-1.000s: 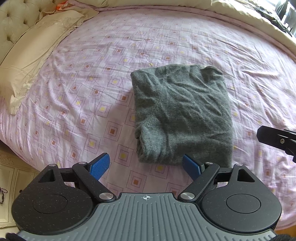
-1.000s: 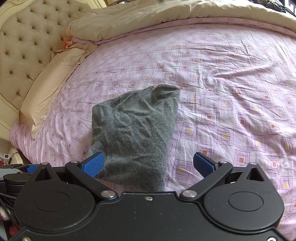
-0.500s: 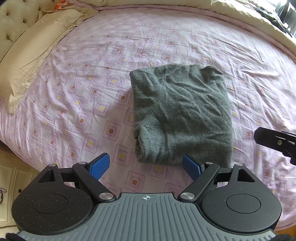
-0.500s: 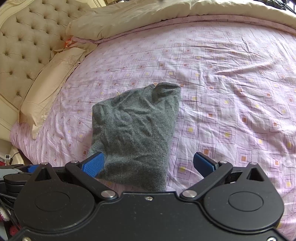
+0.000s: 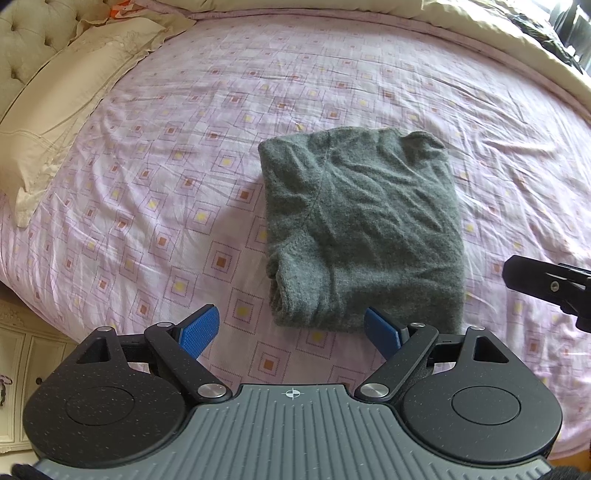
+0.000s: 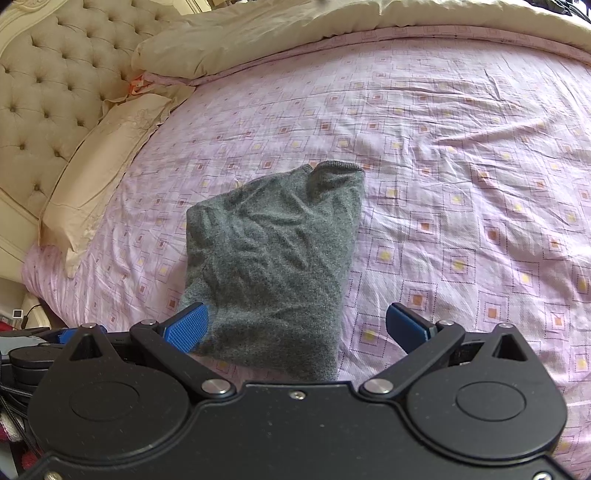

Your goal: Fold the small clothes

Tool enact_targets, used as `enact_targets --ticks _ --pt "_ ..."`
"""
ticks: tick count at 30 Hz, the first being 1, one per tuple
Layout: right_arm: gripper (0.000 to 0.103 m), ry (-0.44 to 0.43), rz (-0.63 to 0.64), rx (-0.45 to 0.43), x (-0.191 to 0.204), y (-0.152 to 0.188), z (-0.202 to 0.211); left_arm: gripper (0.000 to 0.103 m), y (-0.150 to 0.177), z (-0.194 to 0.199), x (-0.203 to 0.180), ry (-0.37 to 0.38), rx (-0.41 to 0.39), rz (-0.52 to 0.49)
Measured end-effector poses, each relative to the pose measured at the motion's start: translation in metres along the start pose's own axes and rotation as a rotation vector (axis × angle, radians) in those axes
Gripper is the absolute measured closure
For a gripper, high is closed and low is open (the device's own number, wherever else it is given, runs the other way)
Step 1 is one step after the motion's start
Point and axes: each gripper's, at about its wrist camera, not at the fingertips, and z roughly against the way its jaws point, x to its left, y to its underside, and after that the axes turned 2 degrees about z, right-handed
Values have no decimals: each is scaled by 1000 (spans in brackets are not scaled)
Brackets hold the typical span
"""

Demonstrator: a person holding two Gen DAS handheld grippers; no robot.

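A grey knitted garment (image 5: 364, 229) lies folded into a rough rectangle on the pink patterned bedsheet (image 5: 177, 155). My left gripper (image 5: 291, 334) hovers open just short of the garment's near edge, blue pads wide apart and nothing between them. In the right wrist view the same grey garment (image 6: 273, 258) lies ahead, its near edge under my right gripper (image 6: 297, 326), which is open and holds nothing. A black part of the right gripper (image 5: 546, 286) shows at the right edge of the left wrist view.
A cream pillow (image 5: 66, 110) and a tufted headboard (image 6: 48, 85) lie at the left. A beige duvet (image 6: 295, 33) is bunched along the far side of the bed. A white cabinet (image 5: 22, 369) stands beside the bed at the lower left.
Both grippers have drifted back slightly, so the garment sits a little farther away in view. The garment has not moved and both grippers stay open.
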Motion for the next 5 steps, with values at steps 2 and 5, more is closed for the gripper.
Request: enact_targets --ticks 2,5 --pt "1 -1 -3 0 1 0 -1 18 0 0 0 -1 -1 -3" --pt "1 -1 -6 2 3 -1 -1 18 -1 -1 0 5 5 -2"
